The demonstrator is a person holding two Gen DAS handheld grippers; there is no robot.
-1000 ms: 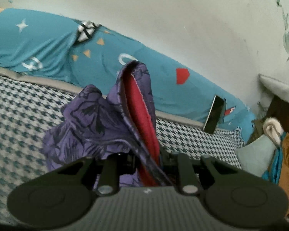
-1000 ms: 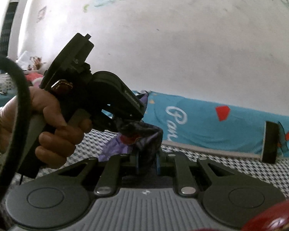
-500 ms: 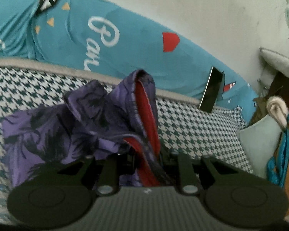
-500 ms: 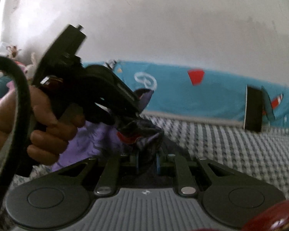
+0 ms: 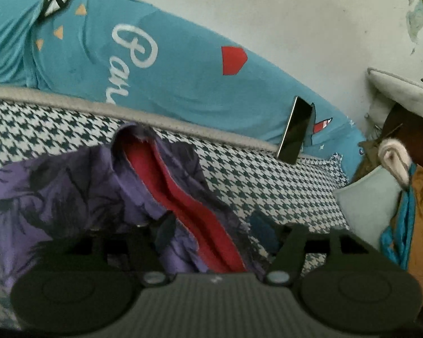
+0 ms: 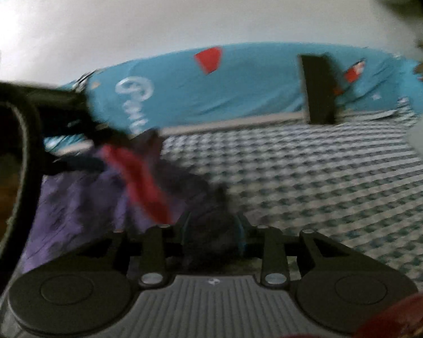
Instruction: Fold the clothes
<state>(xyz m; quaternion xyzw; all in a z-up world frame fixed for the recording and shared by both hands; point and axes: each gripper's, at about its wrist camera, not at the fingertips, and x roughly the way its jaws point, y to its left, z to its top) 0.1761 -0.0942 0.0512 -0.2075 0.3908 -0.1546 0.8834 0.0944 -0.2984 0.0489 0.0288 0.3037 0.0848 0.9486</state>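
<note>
A purple garment (image 5: 70, 197) with a dark leaf print and a red lining (image 5: 189, 197) is lying in a loose heap on the checked bedcover (image 5: 268, 186), near the teal pillow (image 5: 183, 79) that is running along the wall. It is bunching rather than lying flat: one hem is standing up in a soft ridge and curling open so the red inside is showing, while the rest is spreading left in shallow wrinkles. The left gripper (image 5: 214, 231) is hanging just over the near edge with its fingers spread wide apart, the red strip running between them without being pinched. The right gripper (image 6: 213, 233) is sitting at the same near edge; that view is blurring, but its fingers are standing close together with dark cloth bunched between them, so it is apparently pinching the garment (image 6: 79, 197). A dark phone (image 5: 294, 131) is leaning against the pillow, well clear of the cloth. The fabric is looking thin, light and limp, probably a little slick, so it is likely to sag and slide rather than hold a crease; a single pinch is going to drag the whole heap along. Taking it at two corners of one hem, or along the lined edge where layers are doubling up and giving more to bite, is looking the safest way to spread it flat.
</note>
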